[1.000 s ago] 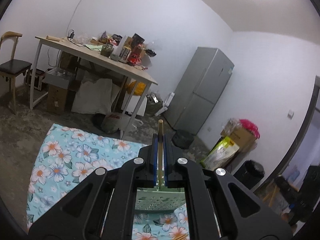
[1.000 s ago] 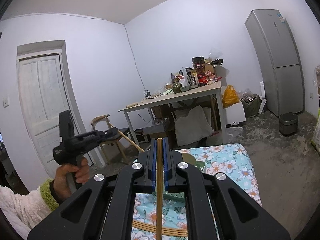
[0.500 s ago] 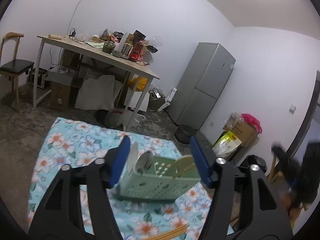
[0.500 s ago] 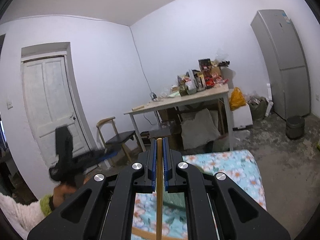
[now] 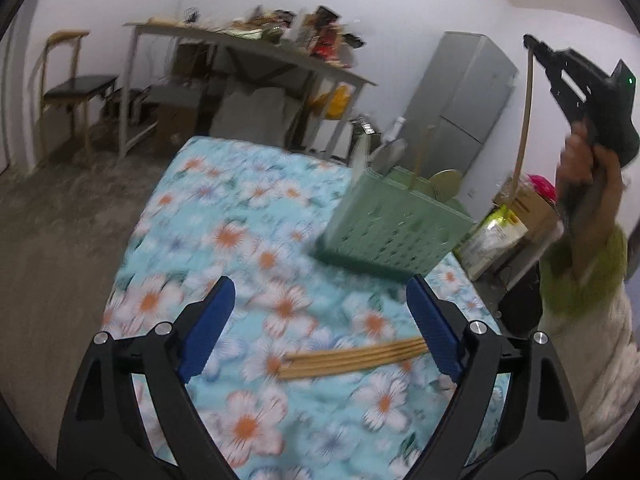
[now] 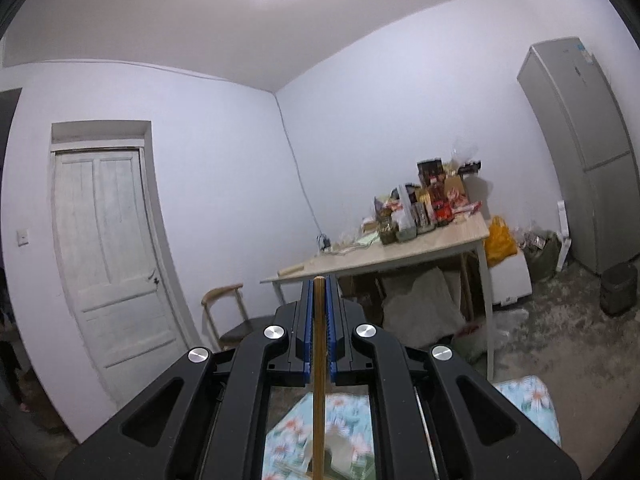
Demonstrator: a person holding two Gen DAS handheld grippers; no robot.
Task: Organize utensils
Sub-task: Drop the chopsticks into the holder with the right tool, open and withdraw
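On the flowered cloth (image 5: 240,216) covering the low counter, the green utensil basket (image 5: 392,236) stands toward the far right, with a chopstick and what look like spoons poking up out of it, though blur makes those hard to name. Nearer the camera, the left gripper (image 5: 320,320) hangs over the cloth, its blue fingers (image 5: 206,326) having just been opening and now spread wide with nothing between them. A loose bundle of chopsticks (image 5: 352,358) lies flat on the cloth, crosswise to the fingers, its right end running behind the right-hand finger and its left end stopping short of the other. Over on the right, the right gripper (image 6: 319,316) is lifted high, fingers pressed together on a single chopstick (image 6: 319,376) that hangs down below them above the basket area.

The risk, as I read it: the bundle lies across the opening, so a closing squeeze could catch several sticks, or roll them and scatter the pile. And the hanging stick, pinched only near its top, could swing and miss the basket slot.
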